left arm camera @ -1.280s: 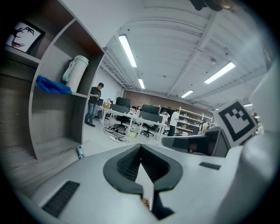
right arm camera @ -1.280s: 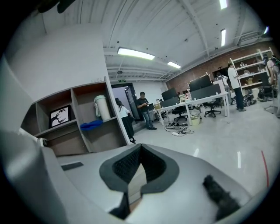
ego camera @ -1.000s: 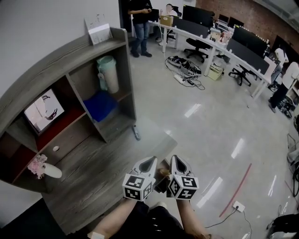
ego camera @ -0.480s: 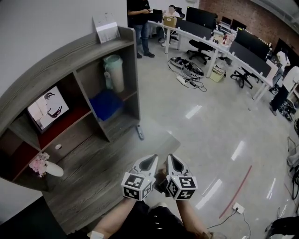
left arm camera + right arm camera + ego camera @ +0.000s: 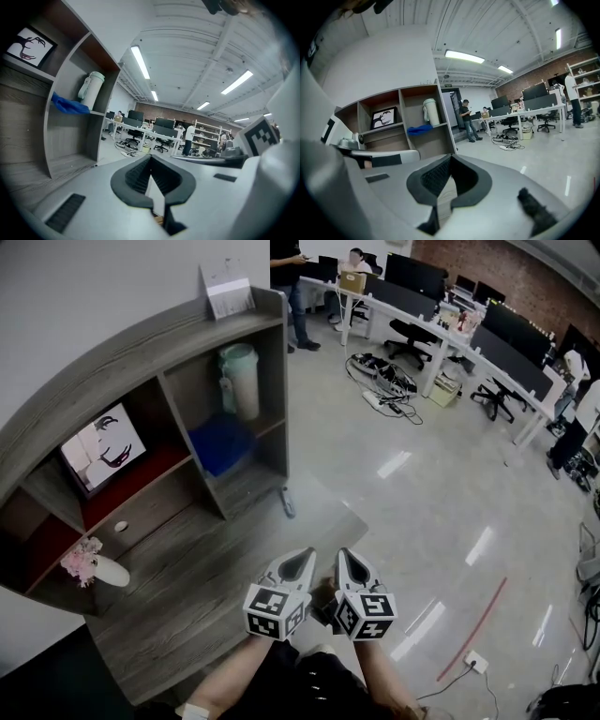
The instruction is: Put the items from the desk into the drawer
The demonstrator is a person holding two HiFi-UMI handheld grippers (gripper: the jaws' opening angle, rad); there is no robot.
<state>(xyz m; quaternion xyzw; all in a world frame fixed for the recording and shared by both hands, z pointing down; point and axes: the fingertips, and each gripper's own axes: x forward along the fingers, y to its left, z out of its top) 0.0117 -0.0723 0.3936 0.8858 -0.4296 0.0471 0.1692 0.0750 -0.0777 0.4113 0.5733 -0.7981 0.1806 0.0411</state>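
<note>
**Two tongs shut, side by side, at the bench's near edge**

Both tongs hang low in the head view, just beside each other above the front of the wooden bench [image 5: 206, 587]. The left tongs [image 5: 304, 556] have their ribbed pads together at the tips, and so do the right tongs [image 5: 344, 555].

Compared with a second ago, the hutch [image 5: 141, 343] sits further right and higher in the head view, while the tongs keep the same spot in it.

The drawer [image 5: 141, 512] is shut, its knob [image 5: 120, 526] facing out. A slim dark item [image 5: 287, 504] lies on the bench by the hutch's right side panel. A white vase [image 5: 108, 573] of pink flowers [image 5: 80, 561] lies at the left. The shelves hold a blue cloth [image 5: 220, 442], a pale jug [image 5: 241, 379] and a picture [image 5: 103, 448].
</note>
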